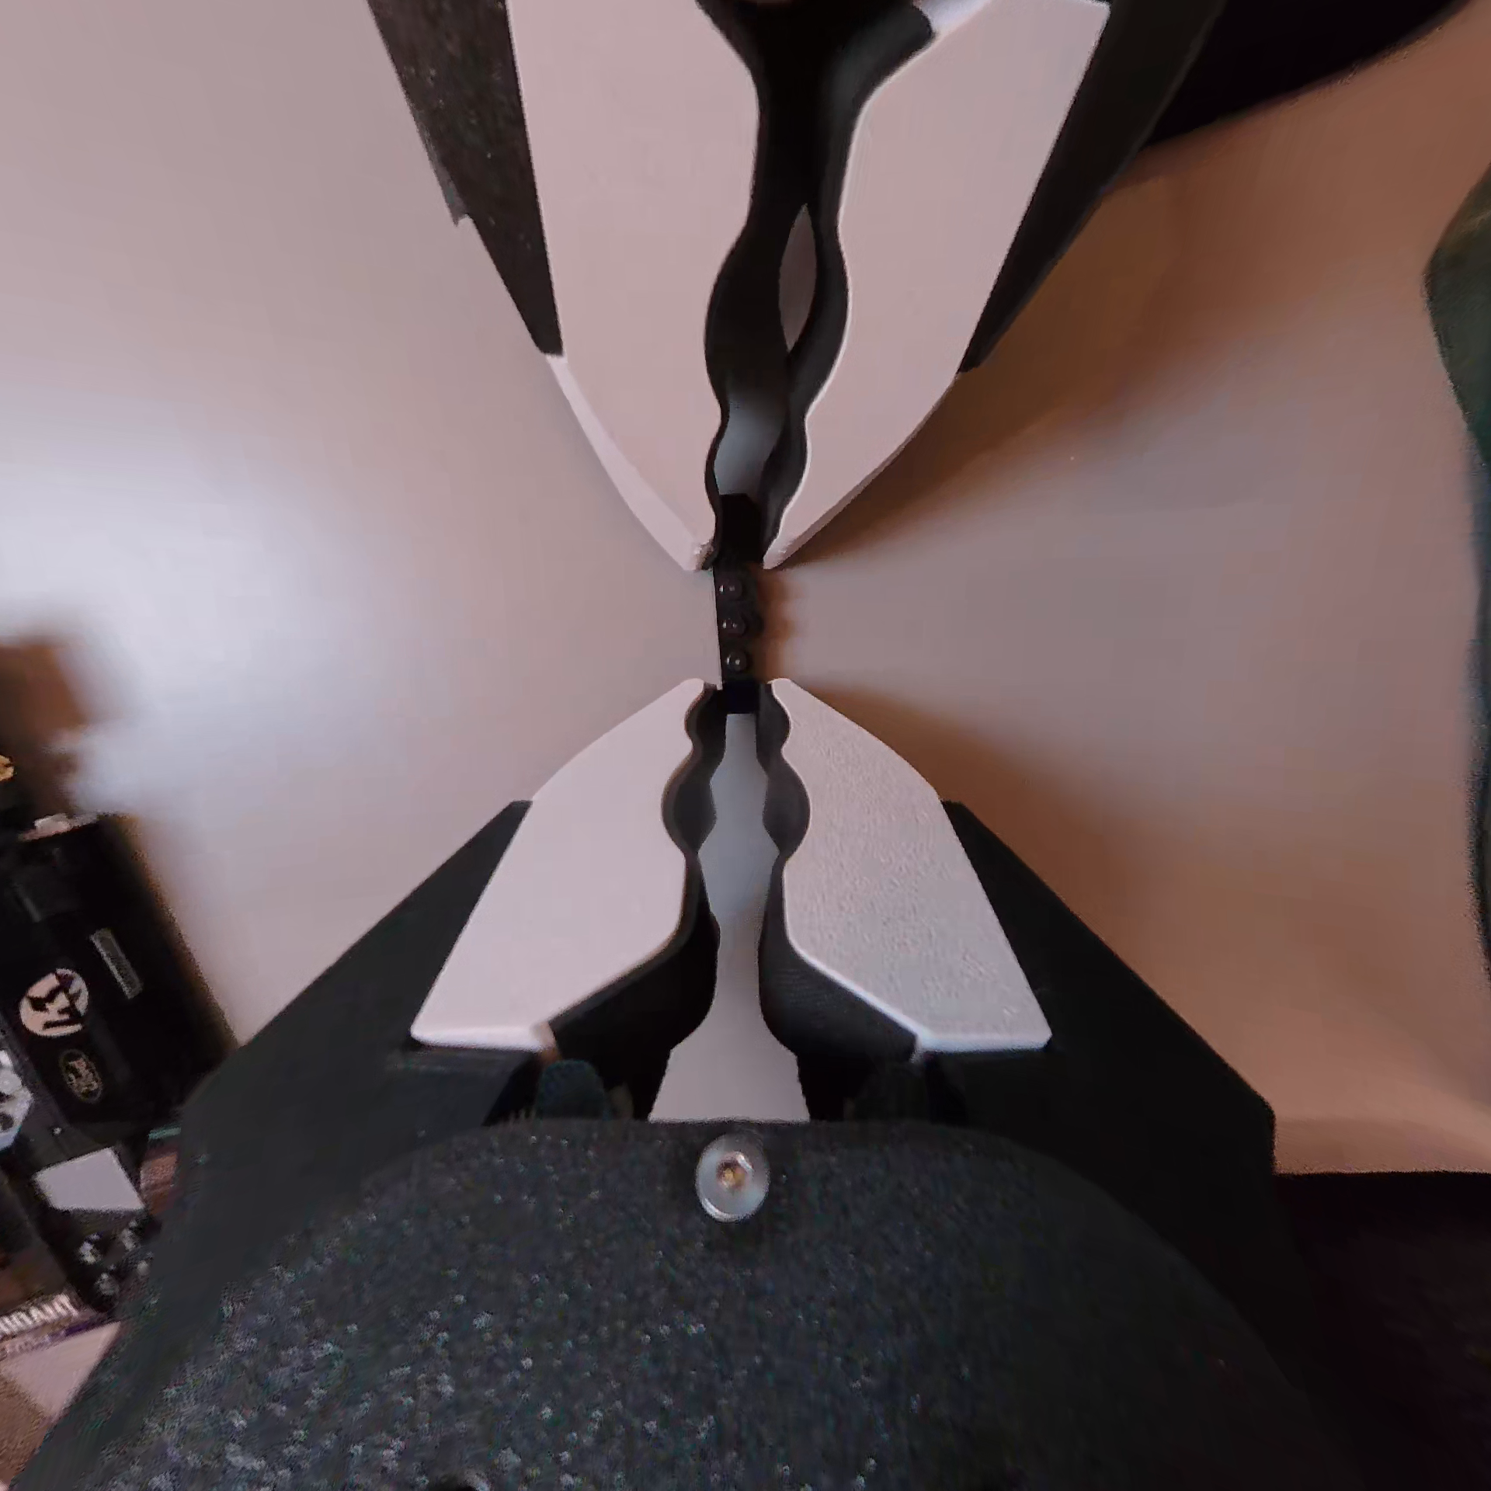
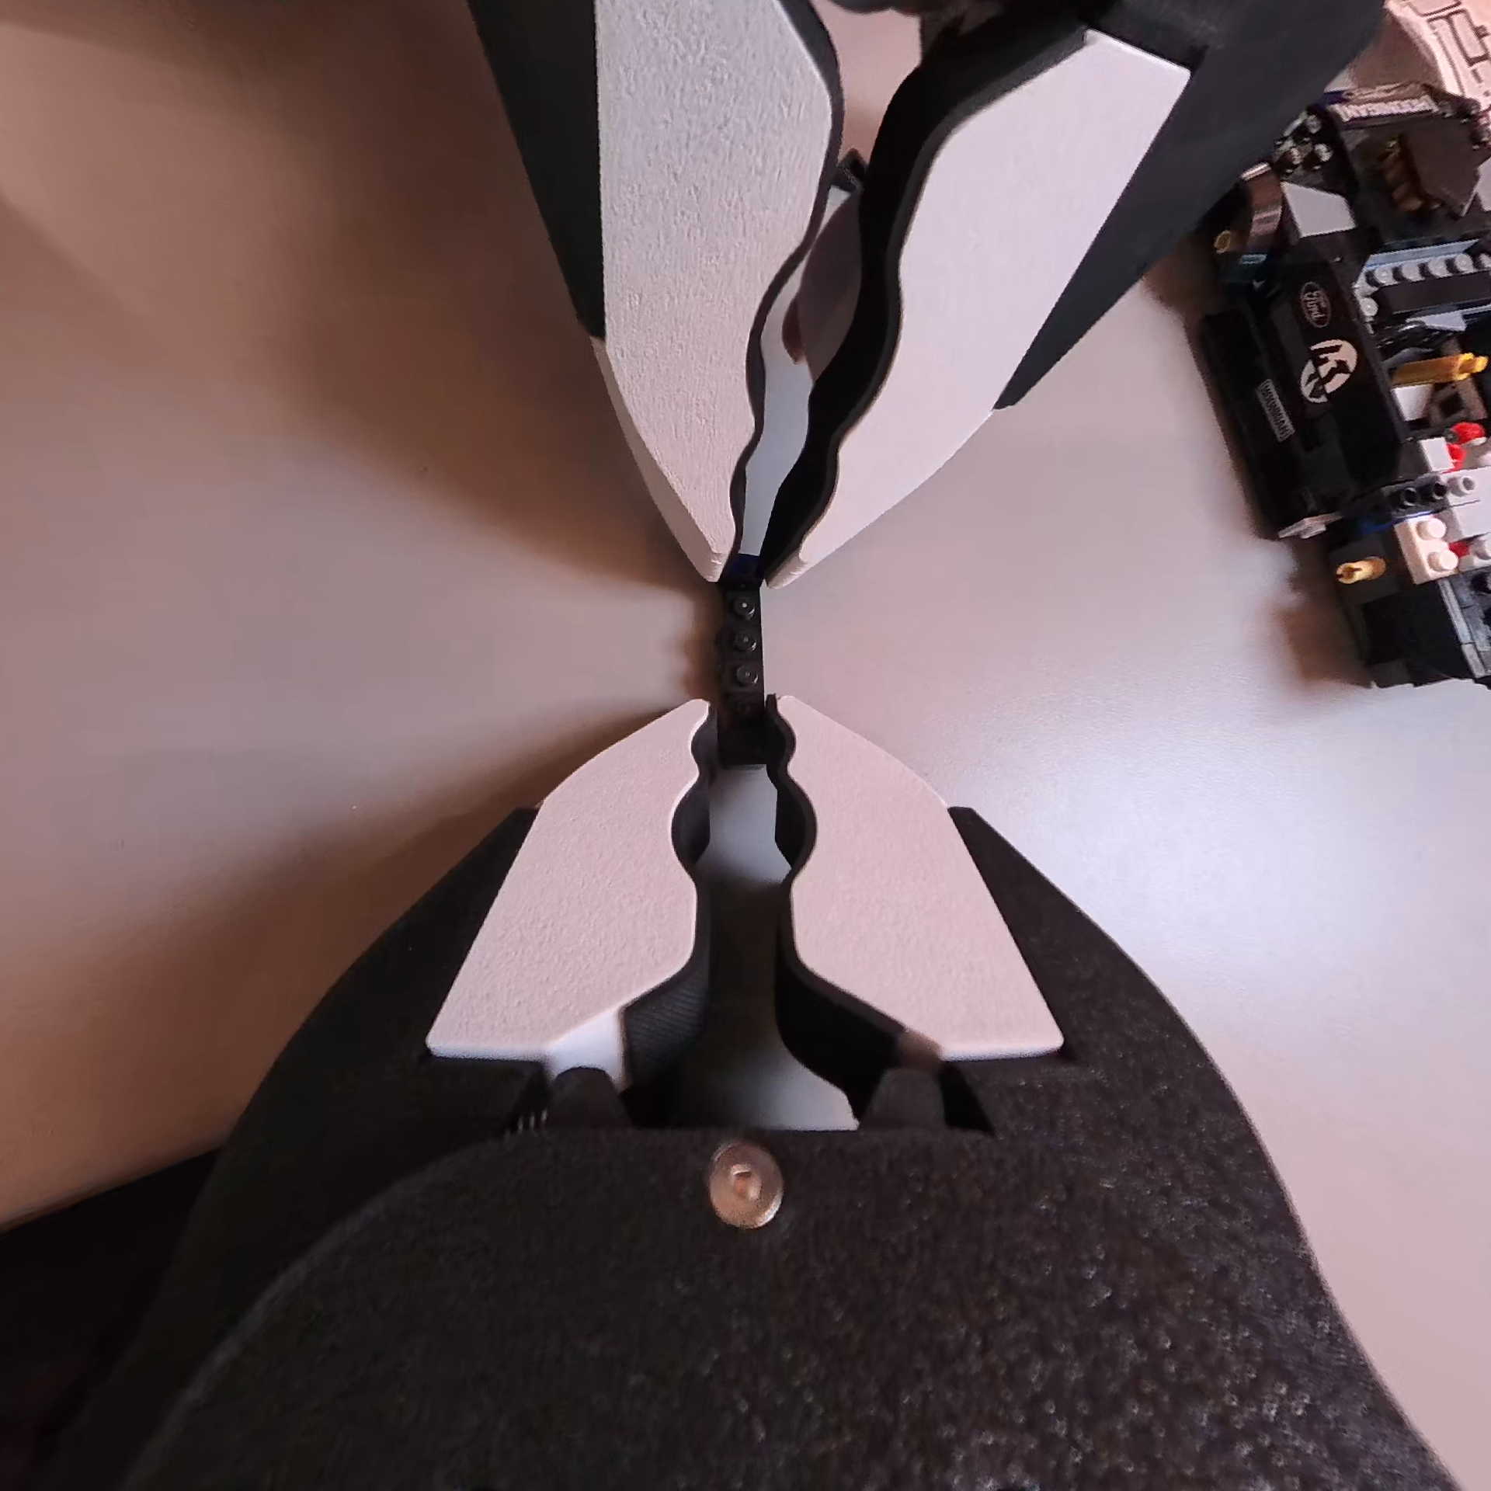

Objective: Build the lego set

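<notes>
Left wrist view: the left gripper (image 1: 736, 695), with white fingers lined in wavy black rubber, is seen closed narrowly on one end of a small narrow black studded lego plate (image 1: 736, 625), which is held just above the pale matte tabletop (image 1: 282, 484). The opposite end of the plate is pinched by the right gripper (image 1: 738, 540), which reaches in from the top of the frame, so that the two grippers are pointed tip to tip along one line with three studs left exposed between them. A partly built black lego car with round emblems (image 1: 73, 1016) is seen blurred at the left edge, well apart from the plate. From the right wrist view the same arrangement is shown mirrored: the right gripper (image 2: 741, 710) is clamped on the near end of the plate (image 2: 742, 645), while the left gripper (image 2: 744, 569) comes down from above, tilted slightly, and is closed on the far end. The car (image 2: 1388, 452), with white, grey, yellow and red bricks at its open end, is set on the tabletop (image 2: 1049, 726) at the right edge.
</notes>
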A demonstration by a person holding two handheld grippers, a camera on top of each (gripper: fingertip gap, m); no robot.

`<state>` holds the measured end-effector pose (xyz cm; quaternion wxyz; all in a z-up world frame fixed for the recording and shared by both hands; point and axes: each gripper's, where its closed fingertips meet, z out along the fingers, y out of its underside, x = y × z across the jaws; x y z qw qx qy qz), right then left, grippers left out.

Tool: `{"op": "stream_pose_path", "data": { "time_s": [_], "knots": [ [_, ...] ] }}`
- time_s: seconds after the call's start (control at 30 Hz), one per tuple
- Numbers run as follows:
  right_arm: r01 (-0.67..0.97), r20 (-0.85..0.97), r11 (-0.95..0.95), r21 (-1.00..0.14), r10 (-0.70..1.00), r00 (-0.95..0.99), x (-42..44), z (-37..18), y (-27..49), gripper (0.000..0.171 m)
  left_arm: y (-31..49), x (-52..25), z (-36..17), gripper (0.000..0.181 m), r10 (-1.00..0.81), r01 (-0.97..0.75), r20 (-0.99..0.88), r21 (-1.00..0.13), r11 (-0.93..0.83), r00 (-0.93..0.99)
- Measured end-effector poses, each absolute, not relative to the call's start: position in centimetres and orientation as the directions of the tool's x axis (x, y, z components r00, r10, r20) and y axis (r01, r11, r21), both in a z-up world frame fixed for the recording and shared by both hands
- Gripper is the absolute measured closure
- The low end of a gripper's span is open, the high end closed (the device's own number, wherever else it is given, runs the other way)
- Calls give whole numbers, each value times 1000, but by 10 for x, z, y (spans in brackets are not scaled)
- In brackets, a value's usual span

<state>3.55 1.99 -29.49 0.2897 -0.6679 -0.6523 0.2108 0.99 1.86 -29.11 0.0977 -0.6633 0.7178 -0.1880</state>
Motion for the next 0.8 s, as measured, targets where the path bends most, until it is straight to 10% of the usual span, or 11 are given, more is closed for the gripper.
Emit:
{"op": "stream_pose_path", "data": {
  "time_s": [0.8],
  "knots": [
    [741,95,20,-671,994,59,36,-295,21,160,16,11,-279,155,-996,-784,69,-614,-88,57]
  ]
}}
